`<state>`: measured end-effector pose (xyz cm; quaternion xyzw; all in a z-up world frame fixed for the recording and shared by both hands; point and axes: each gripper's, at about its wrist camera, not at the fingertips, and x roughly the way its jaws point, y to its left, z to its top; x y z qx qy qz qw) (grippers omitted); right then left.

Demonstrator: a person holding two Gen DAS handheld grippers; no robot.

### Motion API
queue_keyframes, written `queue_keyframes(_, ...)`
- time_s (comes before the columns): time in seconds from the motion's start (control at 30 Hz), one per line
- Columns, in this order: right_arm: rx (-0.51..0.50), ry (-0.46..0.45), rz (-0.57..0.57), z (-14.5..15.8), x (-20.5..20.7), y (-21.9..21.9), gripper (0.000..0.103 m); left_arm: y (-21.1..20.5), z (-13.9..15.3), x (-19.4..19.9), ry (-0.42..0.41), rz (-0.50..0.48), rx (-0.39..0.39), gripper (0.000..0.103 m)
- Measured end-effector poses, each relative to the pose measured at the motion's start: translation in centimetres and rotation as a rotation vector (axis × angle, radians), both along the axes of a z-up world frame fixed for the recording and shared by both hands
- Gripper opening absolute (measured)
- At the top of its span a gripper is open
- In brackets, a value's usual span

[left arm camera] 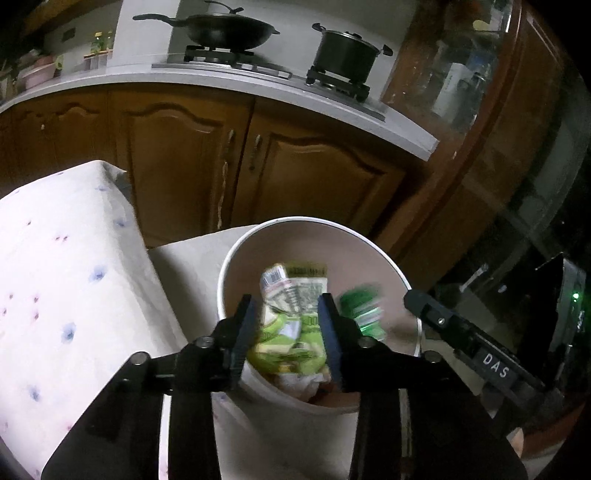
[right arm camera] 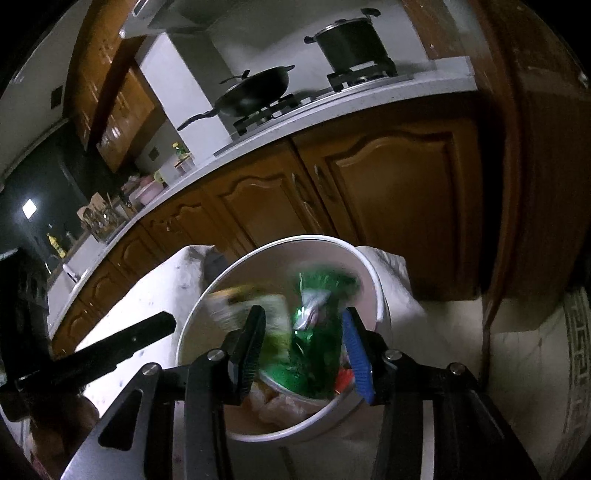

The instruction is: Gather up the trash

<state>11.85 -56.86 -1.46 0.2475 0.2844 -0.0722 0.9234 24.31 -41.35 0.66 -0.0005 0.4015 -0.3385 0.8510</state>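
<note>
A white round trash bin (left arm camera: 373,247) stands on the floor beside a cloth-covered table; it also shows in the right wrist view (right arm camera: 373,273). My left gripper (left arm camera: 286,314) hangs open over the bin; a light green wrapper (left arm camera: 291,325) lies between its fingers, blurred, and looks free of both pads. My right gripper (right arm camera: 303,325) is open above the bin; a dark green shiny wrapper (right arm camera: 314,350) sits blurred between its fingers, touching neither. That green wrapper also shows in the left wrist view (left arm camera: 364,310). White crumpled paper (left arm camera: 299,384) lies deeper in the bin.
A table with a white dotted cloth (left arm camera: 55,277) is to the left of the bin. Brown kitchen cabinets (left arm camera: 184,158) stand behind, under a counter with a wok (left arm camera: 225,29) and a pot (left arm camera: 345,55). The right gripper's finger (left arm camera: 461,328) reaches in from the right.
</note>
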Motion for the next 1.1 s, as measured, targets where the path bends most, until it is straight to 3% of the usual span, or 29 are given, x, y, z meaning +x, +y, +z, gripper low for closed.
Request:
queue_keyframes(0.23, 0.008, -0.016, -0.009, 0.0, -0.4, 0.0, 0.046, 1.3, 0.0, -0.4, -0.009, 0.022, -0.005, 0.044)
queue_keyframes(0.4, 0.009, -0.025, -0.015, 0.2, -0.7, 0.3, 0.055, 2.9, 0.0, -0.9, -0.011, 0.054, -0.008, 0.063)
queue_keyframes(0.47, 0.005, -0.032, -0.016, 0.4, -0.9, 0.6, 0.065, 3.8, 0.0, -1.1, -0.006, 0.076, -0.008, 0.078)
queue_keyframes(0.57, 0.004, -0.057, -0.019, 0.6, -1.6, 1.1, 0.079, 5.2, 0.0, -1.4, -0.008, 0.099, -0.01, 0.079)
queue_keyframes(0.8, 0.012, -0.07, -0.005, 1.1, -2.5, 2.8, 0.093, 8.3, 0.0, -2.7, -0.014, 0.151, -0.006, 0.086)
queue_keyframes(1.1, 0.027, -0.079, 0.014, 1.4, -4.1, 6.0, 0.094, 13.4, 0.3, -5.5, -0.033, 0.211, -0.03, 0.089)
